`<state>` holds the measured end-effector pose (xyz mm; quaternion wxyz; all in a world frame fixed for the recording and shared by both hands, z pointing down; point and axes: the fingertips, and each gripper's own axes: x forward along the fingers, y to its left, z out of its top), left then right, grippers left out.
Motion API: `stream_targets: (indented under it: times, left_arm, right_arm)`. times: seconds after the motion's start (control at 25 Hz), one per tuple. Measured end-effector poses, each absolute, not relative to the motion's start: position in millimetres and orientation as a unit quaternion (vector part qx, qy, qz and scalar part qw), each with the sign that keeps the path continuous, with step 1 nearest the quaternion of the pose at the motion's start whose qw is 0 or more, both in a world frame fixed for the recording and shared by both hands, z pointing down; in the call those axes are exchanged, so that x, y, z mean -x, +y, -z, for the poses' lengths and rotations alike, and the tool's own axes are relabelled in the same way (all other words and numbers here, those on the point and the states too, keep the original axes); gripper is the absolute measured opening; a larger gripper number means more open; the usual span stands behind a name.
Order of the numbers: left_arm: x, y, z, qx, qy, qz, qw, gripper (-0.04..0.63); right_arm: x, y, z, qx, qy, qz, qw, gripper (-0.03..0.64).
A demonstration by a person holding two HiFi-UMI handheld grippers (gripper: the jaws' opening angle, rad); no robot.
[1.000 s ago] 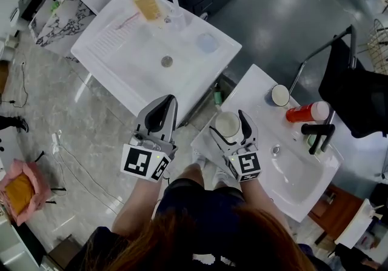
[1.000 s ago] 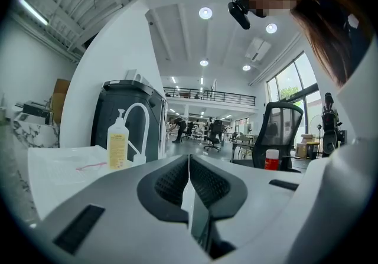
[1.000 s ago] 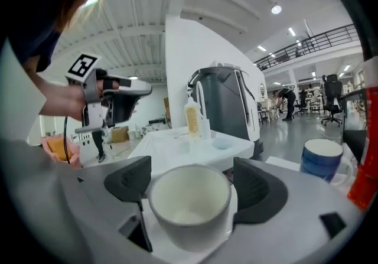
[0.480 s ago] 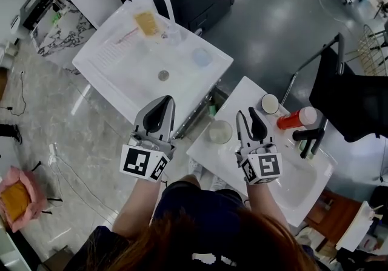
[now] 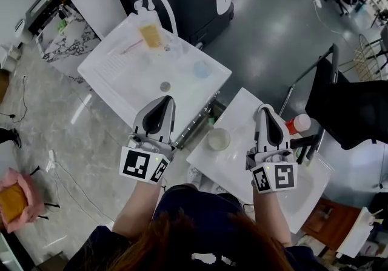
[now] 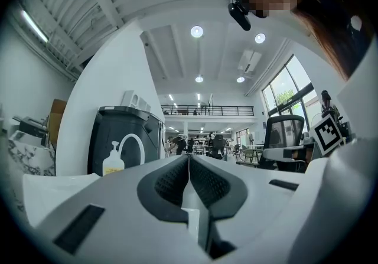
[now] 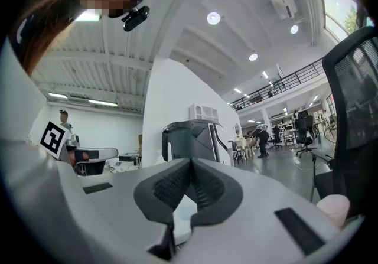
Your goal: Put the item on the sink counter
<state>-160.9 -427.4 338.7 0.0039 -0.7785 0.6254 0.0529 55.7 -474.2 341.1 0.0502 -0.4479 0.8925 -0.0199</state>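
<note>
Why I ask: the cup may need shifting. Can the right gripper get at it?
Probably yes: the cup stands on the sink counter just left of the right gripper, nothing between them; its shut jaws must open first.

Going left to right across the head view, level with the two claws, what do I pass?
pink bag → left claw → white cup → right claw → red bottle → black chair
</note>
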Motion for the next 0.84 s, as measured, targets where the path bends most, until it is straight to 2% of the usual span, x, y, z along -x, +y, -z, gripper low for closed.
stream_targets:
  times: [0.52, 0.84]
  left_arm:
    - [163, -424, -329, 0.782, 0.621, -0.062, 0.011, 0.025]
    - [160, -428, -332, 0.787, 0.614, -0.061, 0.008, 0.025]
  right_arm:
    - [-60, -463, -302, 0.461, 0.884, 0.015, 0.079, 0.015]
    - [-62, -466, -309, 0.469, 0.880, 0.017, 0.068, 0.015]
